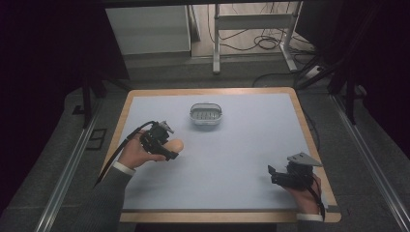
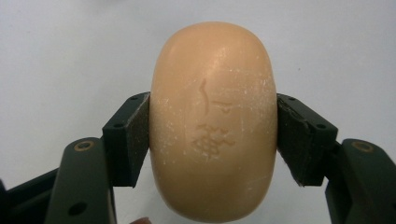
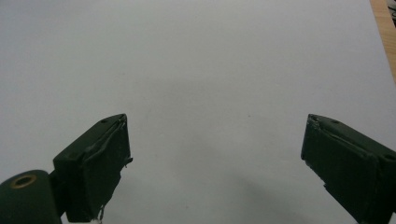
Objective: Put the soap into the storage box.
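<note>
Left gripper (image 1: 167,147) clamped on soap bar (image 2: 214,121), right gripper (image 3: 215,158) spread and idle; likely next: carry it to the soap dish (image 1: 206,114).

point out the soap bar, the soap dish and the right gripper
soap bar (image 2: 213,121), left gripper view, embossed front face
soap dish (image 1: 206,122), high view, near rim
right gripper (image 3: 215,163), right gripper view, midway between its open jaws

soap (image 2: 212,121): bottom cut off by edge | dish (image 1: 206,115): contents too small to tell
</note>
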`<state>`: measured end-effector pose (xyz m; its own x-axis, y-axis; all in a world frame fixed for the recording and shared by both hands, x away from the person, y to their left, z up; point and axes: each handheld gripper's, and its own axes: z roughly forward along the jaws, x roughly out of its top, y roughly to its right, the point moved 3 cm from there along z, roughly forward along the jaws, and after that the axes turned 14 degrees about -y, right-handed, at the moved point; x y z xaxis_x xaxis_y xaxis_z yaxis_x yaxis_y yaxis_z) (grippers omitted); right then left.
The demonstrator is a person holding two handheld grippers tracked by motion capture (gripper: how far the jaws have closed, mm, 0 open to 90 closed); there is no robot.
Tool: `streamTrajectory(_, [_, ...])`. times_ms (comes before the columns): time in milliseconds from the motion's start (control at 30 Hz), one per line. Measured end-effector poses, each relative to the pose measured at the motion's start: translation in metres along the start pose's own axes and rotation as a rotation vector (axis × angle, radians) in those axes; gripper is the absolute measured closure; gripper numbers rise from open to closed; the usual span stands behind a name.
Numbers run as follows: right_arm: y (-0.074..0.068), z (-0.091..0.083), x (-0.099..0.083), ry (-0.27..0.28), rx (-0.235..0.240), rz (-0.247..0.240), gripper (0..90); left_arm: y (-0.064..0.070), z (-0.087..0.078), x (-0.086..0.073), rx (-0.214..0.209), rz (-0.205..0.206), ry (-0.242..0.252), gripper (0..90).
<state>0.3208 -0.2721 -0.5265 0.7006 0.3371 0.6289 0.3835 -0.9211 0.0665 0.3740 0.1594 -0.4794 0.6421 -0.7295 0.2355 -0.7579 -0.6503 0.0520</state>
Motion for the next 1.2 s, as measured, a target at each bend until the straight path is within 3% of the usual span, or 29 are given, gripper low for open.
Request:
streamTrajectory(567, [0.001,0.001,-0.001,-0.004,-0.001,0.001,7.8,-0.010,-0.004,0.015,0.021,-0.010,-0.003,32.9])
streamTrajectory(1200, [0.002,0.002,-0.001,-0.011,-0.007,-0.001,7.9,-0.016,-0.010,0.032,0.029,0.004,0.000,32.8])
